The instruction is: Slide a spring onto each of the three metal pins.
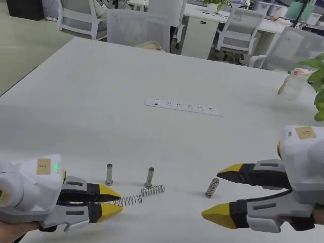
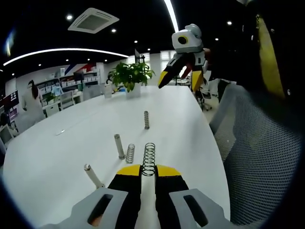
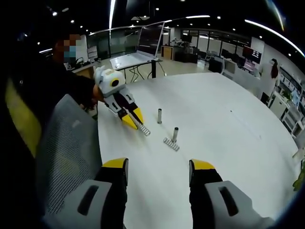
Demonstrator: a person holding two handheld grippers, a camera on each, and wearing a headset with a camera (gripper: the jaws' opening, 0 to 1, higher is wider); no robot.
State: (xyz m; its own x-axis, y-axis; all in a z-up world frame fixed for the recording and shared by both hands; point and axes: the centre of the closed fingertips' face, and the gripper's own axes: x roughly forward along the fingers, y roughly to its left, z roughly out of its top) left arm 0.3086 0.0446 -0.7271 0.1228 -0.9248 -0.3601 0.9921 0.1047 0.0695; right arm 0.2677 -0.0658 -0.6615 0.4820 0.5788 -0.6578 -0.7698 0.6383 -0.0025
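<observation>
Head view, left gripper [image 1: 120,200]: jaws closed on spring [image 1: 130,200] end.
Right gripper [image 1: 210,194]: jaws wide apart, empty, body cut off.
Beyond jaws: open table [image 1: 152,136].

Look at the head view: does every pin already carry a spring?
No: the left pin and the middle pin stand bare; just the right pin wears a spring.

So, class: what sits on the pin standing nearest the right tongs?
A spring is slid over that pin, its coils wrapping the length. Just the pin's top pokes out; the shaft underneath is hidden by the coils.
</observation>
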